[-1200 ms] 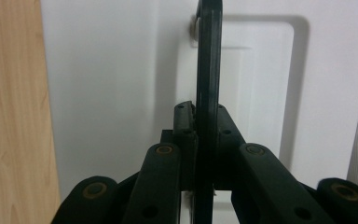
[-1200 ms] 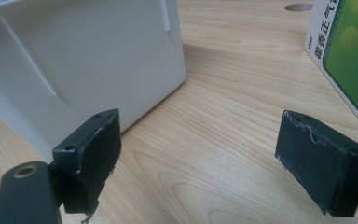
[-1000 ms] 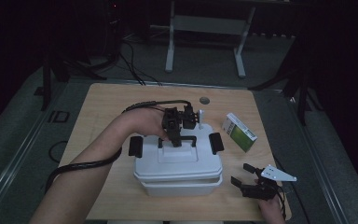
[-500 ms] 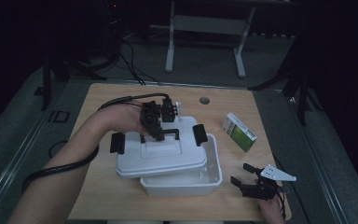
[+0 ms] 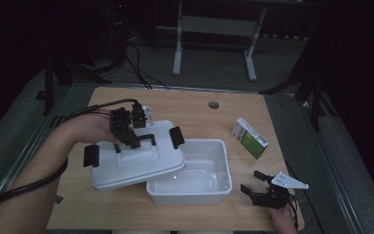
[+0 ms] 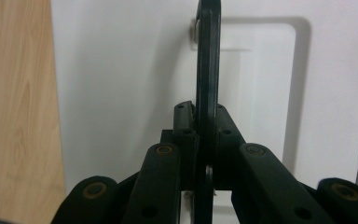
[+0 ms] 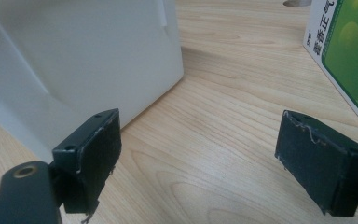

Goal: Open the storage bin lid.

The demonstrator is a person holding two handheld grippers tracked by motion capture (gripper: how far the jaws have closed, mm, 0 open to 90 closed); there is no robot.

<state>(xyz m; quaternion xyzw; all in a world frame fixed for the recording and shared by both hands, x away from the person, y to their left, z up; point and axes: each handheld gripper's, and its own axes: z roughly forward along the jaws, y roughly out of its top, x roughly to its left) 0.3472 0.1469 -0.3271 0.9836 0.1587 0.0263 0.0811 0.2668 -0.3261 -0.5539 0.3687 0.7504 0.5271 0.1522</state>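
a: nearest the person, what's at the right-hand front of the table?

b: the right gripper (image 5: 256, 185), low over the wooden table (image 5: 195, 108) by its front right corner, jaws spread wide with nothing between them. in the right gripper view its two black pads (image 7: 92, 154) stand well apart over bare wood grain, with the white wall of the storage box (image 7: 74, 56) just beyond the left pad and a green-and-white carton (image 7: 349, 56) farther off at the right.

a: and the box itself?

b: the white plastic storage box (image 5: 224, 181) sits open near the front middle of the table, its inside bare as far as the high view shows. the right gripper is just beside its right front corner, not touching it.

a: where's the lid?

b: the white lid (image 5: 126, 168) is off the box, tilted, its right edge overlapping the box's left rim (whether it touches the rim, i cannot tell). black latches (image 5: 176, 137) stick out at both its ends.

a: what holds it?

b: the left gripper (image 5: 129, 138), pinching the lid's black handle (image 5: 145, 138). in the left gripper view the jaws are pressed together on that thin black handle (image 6: 208, 79), which runs straight up from them across the lid's white recessed panel (image 6: 256, 93).

a: farther back?

b: the carton (image 5: 250, 138) lies right of the box, well apart from both grippers. beyond it, a round cable hole (image 5: 214, 105) sits near the table's far edge, and a grey metal stand (image 5: 214, 29) is on the dark floor behind.
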